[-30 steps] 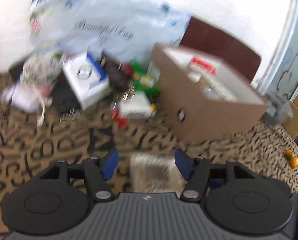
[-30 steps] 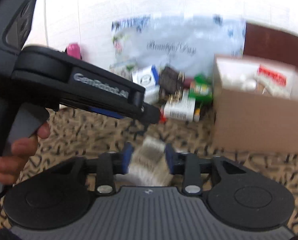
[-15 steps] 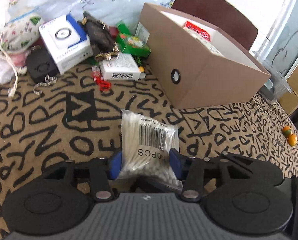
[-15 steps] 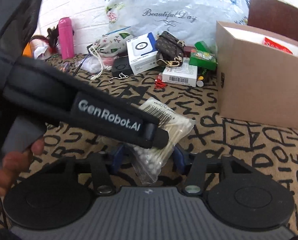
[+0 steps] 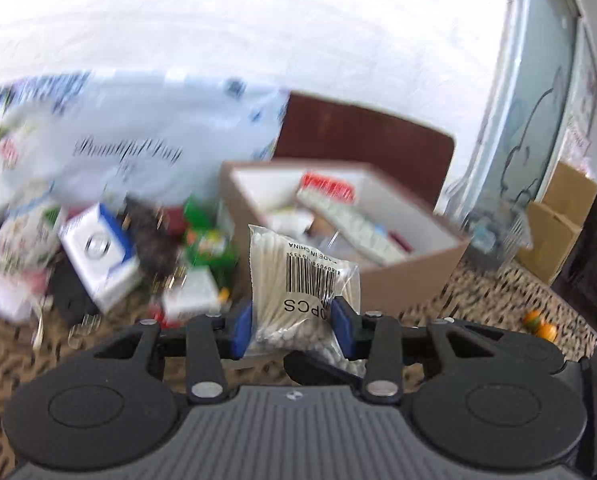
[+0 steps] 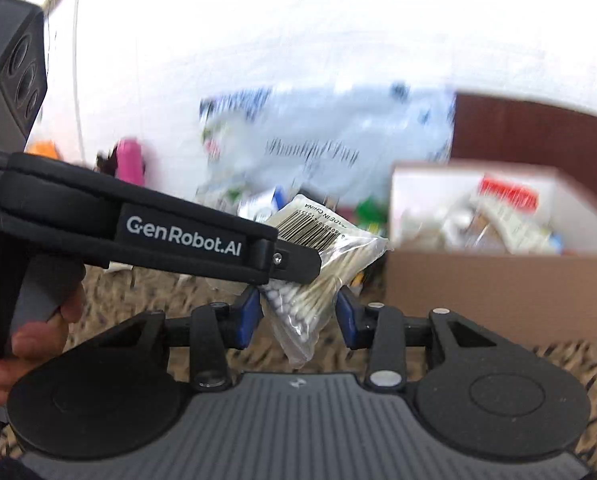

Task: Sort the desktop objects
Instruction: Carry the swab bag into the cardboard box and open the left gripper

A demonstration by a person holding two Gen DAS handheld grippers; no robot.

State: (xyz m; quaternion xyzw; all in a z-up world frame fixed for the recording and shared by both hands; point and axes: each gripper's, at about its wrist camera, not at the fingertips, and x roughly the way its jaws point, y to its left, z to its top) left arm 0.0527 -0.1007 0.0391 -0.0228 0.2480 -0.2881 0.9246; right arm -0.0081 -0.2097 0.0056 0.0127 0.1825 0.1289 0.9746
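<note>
Your left hand-held gripper (image 5: pixel 291 326) grips the cotton-swab bag (image 5: pixel 302 276) mid-carry; the right hand-held gripper (image 6: pixel 299 316) is spread open. Next, release over the cardboard box (image 5: pixel 414 280), centre right.

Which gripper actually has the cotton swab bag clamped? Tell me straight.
The left gripper: its blue pads press the cotton swab bag from both sides. The right gripper only straddles the bag, jaws apart with gaps showing.

Both pictures are bright. The white wall (image 5: pixel 258 60) is so bright it looks washed out. The cardboard box (image 5: pixel 378 248) and the things left of it are smeared and blurry. The cotton swab bag (image 5: pixel 298 280) looks sharp. Edges curve round and go dark.
</note>
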